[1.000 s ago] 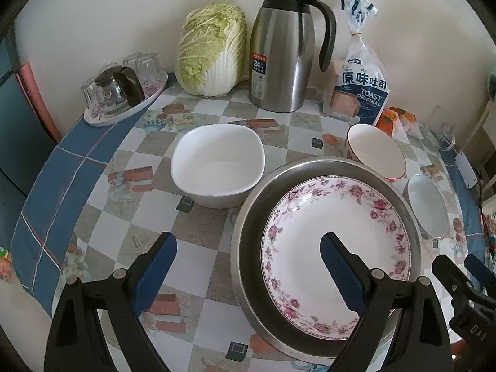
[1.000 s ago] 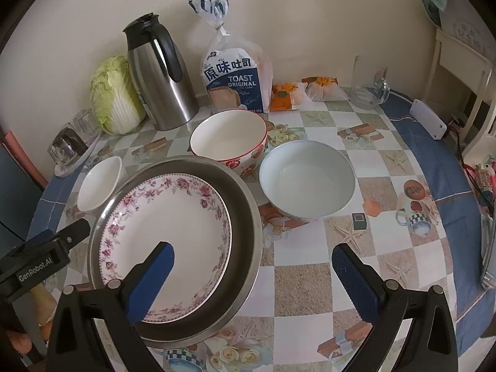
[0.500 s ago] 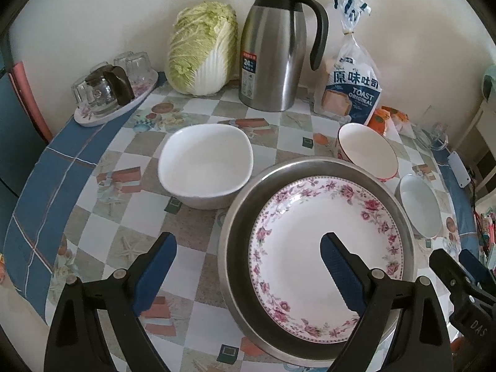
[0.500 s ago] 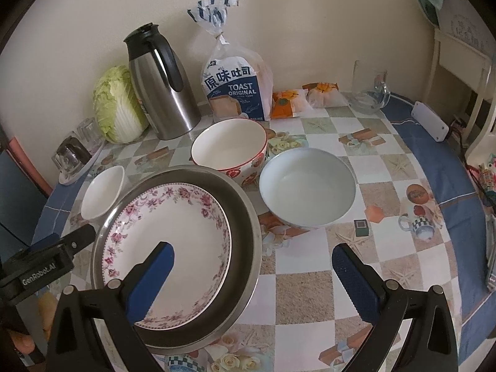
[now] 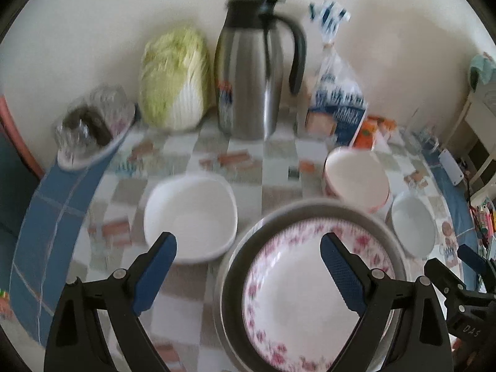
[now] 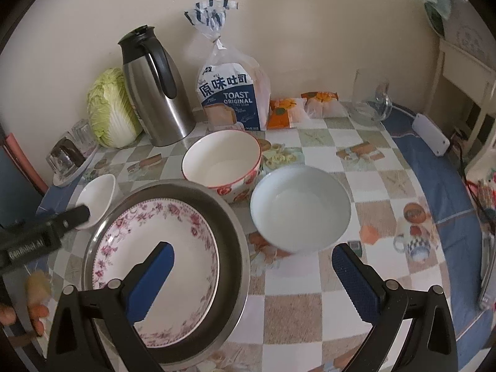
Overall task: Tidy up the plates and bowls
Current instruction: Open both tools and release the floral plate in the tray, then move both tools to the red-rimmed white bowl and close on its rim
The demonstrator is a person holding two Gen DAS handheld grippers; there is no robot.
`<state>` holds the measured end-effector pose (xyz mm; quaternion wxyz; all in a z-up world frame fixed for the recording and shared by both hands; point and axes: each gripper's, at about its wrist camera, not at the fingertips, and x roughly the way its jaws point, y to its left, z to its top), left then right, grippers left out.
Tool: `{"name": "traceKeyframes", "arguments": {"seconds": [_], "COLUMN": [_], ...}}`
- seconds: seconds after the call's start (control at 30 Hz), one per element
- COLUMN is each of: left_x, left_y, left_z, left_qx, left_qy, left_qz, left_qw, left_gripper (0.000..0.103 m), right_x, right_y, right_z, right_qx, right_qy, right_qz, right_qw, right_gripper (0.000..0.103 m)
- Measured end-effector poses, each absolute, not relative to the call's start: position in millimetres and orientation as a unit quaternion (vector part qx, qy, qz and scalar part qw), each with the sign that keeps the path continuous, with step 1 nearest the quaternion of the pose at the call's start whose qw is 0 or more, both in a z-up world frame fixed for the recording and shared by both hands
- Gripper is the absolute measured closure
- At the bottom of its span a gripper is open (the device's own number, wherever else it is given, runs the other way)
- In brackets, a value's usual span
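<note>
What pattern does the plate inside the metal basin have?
The plate is white with pink flowers round its rim; the metal basin is plain. The right wrist view shows it best.

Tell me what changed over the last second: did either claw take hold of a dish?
No. Both claws pulled back and up: the left claw view is motion-blurred and takes in more wall, and dishes look smaller past the right claw. Both stay open and empty. The floral plate still lies in the steel basin; the square white bowl, red-rimmed bowl and pale bowl stay put.
</note>
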<state>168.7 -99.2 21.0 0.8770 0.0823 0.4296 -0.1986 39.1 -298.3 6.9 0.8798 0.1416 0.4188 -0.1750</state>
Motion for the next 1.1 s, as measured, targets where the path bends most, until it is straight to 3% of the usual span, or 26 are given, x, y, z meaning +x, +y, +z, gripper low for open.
{"name": "traceKeyframes", "arguments": {"seconds": [0.37,0.7,1.1], "left_x": [209.8,258.4,287.3], "left_y": [-118.7,-136.2,-174.0], "left_z": [64.1,81.4,50.5], "left_qx": [0.087,0.06,0.057], "left_qy": [0.388,0.409,0.45], "left_qz": [-0.243,-0.252,-0.27], "left_qw": [0.885,0.875,0.849], "left_gripper": [0.009,0.009,0.009], "right_x": [73.7,114.2,163.5], "right_y": [-323.9,-340.1,-345.0], "right_z": [50.7,88.4,53.4], "right_qx": [0.136,0.111,0.092], "right_qy": [0.41,0.397,0.433], "right_qz": [-0.155,-0.14,-0.136], "right_qw": [0.888,0.9,0.886], "right_gripper": [0.0,0.0,0.001]}}
